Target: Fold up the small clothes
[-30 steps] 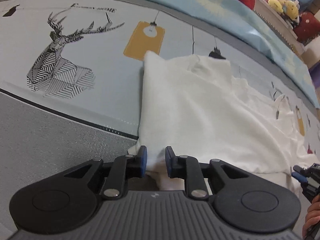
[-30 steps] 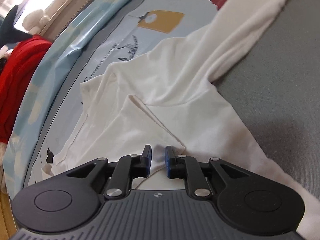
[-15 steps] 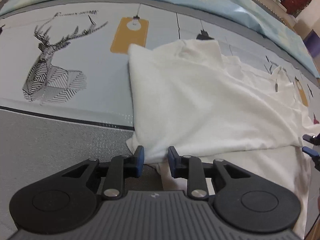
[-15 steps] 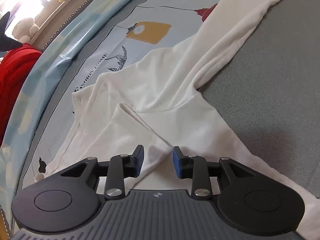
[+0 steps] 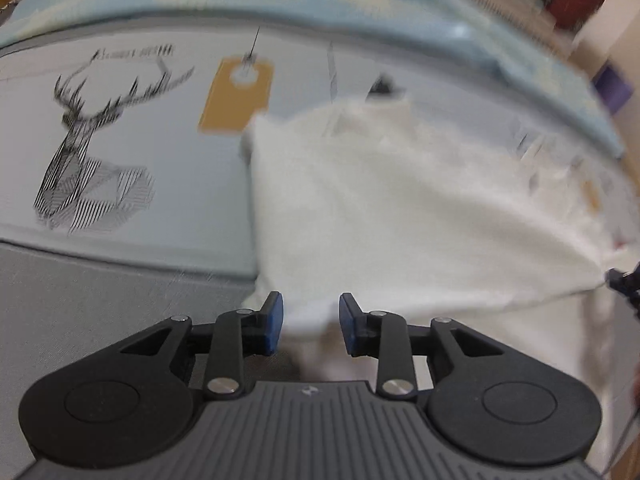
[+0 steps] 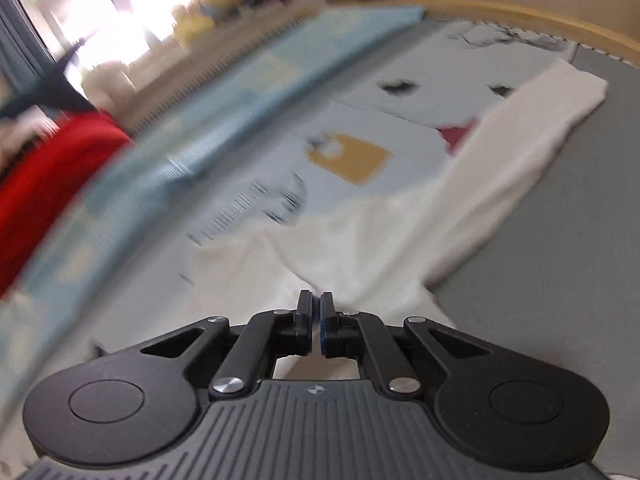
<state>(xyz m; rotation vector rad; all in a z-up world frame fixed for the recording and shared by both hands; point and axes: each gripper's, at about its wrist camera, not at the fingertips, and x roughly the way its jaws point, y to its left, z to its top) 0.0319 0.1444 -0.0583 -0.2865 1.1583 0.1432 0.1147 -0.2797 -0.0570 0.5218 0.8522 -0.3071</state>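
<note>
The right gripper [image 6: 316,322], nearly shut, seems to pinch an edge of the white cotton long-sleeved top [image 6: 400,264] spread on the deer-print play mat [image 5: 132,208], while the left gripper [image 5: 310,328] gapes empty over its hem, so one-sided pulling may skew the fold.

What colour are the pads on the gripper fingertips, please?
Blue pads, clearest in the left wrist view.

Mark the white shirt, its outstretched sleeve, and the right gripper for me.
white shirt [image 5: 400,208]: left wrist view, middle of the folded body.
sleeve [image 6: 520,144]: right wrist view, midway along it.
right gripper [image 6: 316,312]: right wrist view, between its closed fingertips.
</note>
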